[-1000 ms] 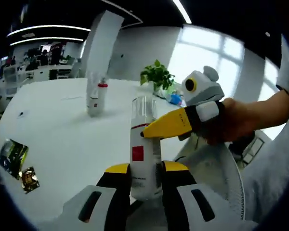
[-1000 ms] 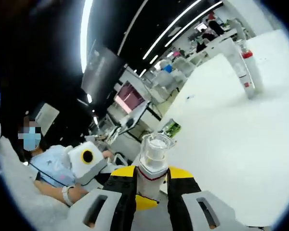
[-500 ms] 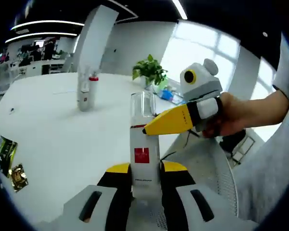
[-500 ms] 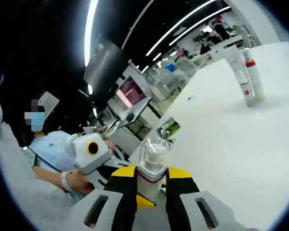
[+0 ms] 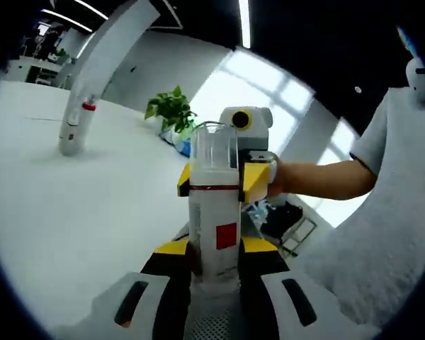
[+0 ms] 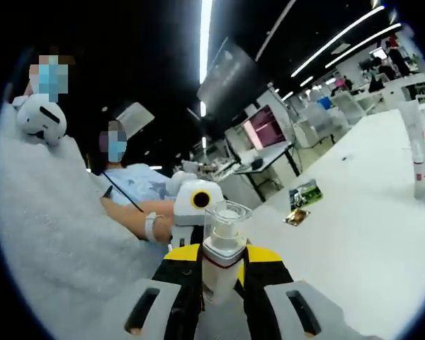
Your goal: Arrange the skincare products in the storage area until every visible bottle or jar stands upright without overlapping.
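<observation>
A white bottle (image 5: 214, 219) with a red square label and a clear cap stands upright between my left gripper (image 5: 216, 248), which is shut on its lower body. From behind, my right gripper (image 5: 217, 181) clamps the bottle's shoulder with a yellow jaw on each side, below the red collar. In the right gripper view the clear cap and white neck of the same bottle (image 6: 223, 237) rise between my right gripper (image 6: 221, 256). Two more slim white bottles (image 5: 74, 127), one with a red collar, stand close together far back on the table (image 5: 71, 212), also in the right gripper view as bottles (image 6: 421, 159).
A potted green plant (image 5: 171, 113) stands at the table's far edge. Two small printed packets (image 6: 302, 200) lie flat on the white table (image 6: 361, 234). A person's arm (image 5: 319, 177) holds the right gripper. Seated people and desks are behind.
Both views have swung and tilted with the hands. The right gripper has turned from side-on to squarely behind the bottle. The bottle stays gripped by both.
</observation>
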`<act>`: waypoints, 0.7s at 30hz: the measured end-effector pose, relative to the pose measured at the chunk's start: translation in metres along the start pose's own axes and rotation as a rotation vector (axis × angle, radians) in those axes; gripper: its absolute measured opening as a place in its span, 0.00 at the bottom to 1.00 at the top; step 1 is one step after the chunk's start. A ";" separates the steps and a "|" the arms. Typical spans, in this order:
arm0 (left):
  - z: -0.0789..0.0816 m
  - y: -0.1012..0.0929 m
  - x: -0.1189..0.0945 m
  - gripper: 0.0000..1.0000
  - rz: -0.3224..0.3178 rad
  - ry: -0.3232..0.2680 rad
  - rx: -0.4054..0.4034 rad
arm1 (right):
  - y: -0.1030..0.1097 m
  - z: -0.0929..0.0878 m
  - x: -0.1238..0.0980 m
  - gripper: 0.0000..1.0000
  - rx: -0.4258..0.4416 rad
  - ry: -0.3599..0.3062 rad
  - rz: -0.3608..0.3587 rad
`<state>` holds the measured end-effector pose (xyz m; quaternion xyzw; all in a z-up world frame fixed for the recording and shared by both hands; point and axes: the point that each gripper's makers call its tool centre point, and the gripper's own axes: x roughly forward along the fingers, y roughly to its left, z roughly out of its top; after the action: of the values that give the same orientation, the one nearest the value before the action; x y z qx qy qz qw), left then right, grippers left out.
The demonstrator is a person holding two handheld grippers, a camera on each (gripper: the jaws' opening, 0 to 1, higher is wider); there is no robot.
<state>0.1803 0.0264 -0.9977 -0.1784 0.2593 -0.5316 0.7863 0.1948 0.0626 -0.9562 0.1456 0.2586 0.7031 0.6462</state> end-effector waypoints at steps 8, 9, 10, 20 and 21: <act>0.009 0.037 -0.014 0.19 0.227 -0.042 0.046 | -0.025 0.008 0.014 0.13 0.048 -0.093 -0.191; 0.010 0.044 -0.017 0.19 0.271 -0.049 0.055 | -0.028 0.009 0.016 0.13 0.077 -0.101 -0.225; 0.010 0.050 -0.021 0.19 0.310 -0.044 0.051 | -0.032 0.007 0.020 0.12 0.105 -0.100 -0.264; -0.002 0.086 -0.036 0.20 0.614 0.086 0.194 | -0.064 -0.012 0.043 0.20 0.282 -0.126 -0.593; -0.004 0.085 -0.034 0.20 0.622 0.112 0.238 | -0.064 -0.013 0.047 0.20 0.296 -0.130 -0.603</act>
<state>0.2310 0.0899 -1.0402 0.0317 0.2802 -0.3015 0.9108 0.2358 0.1090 -1.0082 0.1994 0.3475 0.4245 0.8120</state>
